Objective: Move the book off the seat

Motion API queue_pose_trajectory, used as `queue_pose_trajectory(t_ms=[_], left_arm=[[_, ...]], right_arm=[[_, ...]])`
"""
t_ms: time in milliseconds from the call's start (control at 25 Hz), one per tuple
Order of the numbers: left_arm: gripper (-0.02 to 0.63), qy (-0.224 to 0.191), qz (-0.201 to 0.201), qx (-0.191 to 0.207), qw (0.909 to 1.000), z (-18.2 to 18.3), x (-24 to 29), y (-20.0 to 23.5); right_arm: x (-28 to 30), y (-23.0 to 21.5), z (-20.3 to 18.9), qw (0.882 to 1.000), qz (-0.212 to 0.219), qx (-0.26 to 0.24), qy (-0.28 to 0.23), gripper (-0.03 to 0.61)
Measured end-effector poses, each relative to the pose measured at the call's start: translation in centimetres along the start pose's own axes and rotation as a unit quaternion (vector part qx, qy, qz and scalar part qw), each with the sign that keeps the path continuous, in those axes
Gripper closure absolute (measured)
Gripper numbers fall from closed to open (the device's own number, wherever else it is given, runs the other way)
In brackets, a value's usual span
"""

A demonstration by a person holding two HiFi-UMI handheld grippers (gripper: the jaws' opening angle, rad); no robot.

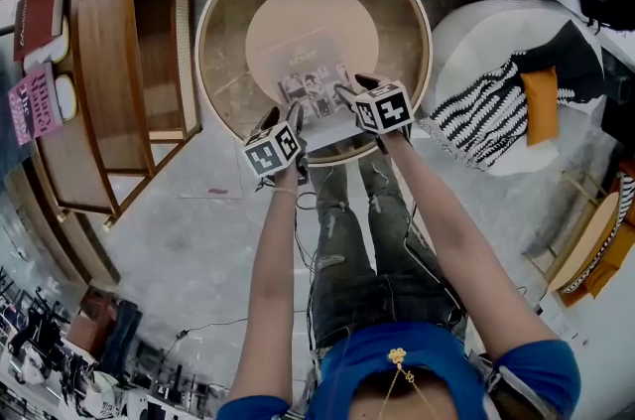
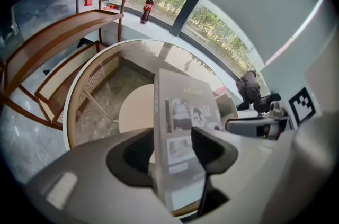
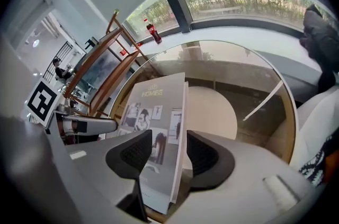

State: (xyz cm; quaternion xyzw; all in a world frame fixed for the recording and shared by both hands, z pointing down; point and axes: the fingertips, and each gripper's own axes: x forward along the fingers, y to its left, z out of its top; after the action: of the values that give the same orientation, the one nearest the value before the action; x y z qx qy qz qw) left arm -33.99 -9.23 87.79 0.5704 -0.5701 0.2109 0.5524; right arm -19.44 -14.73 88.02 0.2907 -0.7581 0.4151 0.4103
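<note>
Head view: one book (image 1: 316, 90), left tool (image 1: 283, 117), right tool (image 1: 356, 89).

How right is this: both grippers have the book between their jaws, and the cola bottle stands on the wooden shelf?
Not quite. The left gripper view shows the cola bottle standing on the white window ledge behind the wooden shelf, not on it. The rest holds: the book is between the jaws of the left gripper and the right gripper.

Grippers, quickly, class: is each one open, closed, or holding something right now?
Left gripper: closed on the book, gripping one near corner.
Right gripper: closed on the same book, at its other near corner.
</note>
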Motion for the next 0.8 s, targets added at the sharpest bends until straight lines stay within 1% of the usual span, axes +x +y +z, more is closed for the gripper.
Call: queue_pose_trajectory(t_ms=[80, 200, 280, 400, 520, 640, 800], left_arm=[[0.414, -0.018, -0.009, 0.007, 0.9998, 0.5, -1.5, -1.2], [0.462, -0.044, -0.039, 0.009, 0.9982, 1.0, -4.2, -3.9], [0.503, -0.06, -0.057, 0.009, 0.9965, 1.2, -6.2, -5.9], [0.57, -0.088, -0.081, 0.009, 0.9928, 1.8, -9.1, -8.7], [0.614, -0.114, -0.106, 0.011, 0.9878, 2.4, -12.6, -11.6], [0.614, -0.137, -0.126, 0.023, 0.9823, 2.8, -16.5, -14.4], [0.614, -0.172, -0.14, 0.046, 0.9741, 3.7, -21.9, -17.6]], right_arm=[[-1.6, 0.6, 0.7, 1.0, -0.003, -0.01, -0.015, 0.387], [-4.5, 2.7, 1.1, 0.999, 0.005, -0.034, -0.032, 0.456], [-6.5, 4.2, 1.4, 0.998, 0.012, -0.053, -0.042, 0.488], [-9.4, 6.3, 1.8, 0.996, 0.016, -0.074, -0.055, 0.578], [-12.6, 8.2, 2.5, 0.994, 0.024, -0.081, -0.07, 0.58], [-16.3, 10.1, 3.4, 0.991, 0.03, -0.089, -0.096, 0.578], [-21.7, 12.9, 4.6, 0.985, 0.041, -0.105, -0.132, 0.578]])
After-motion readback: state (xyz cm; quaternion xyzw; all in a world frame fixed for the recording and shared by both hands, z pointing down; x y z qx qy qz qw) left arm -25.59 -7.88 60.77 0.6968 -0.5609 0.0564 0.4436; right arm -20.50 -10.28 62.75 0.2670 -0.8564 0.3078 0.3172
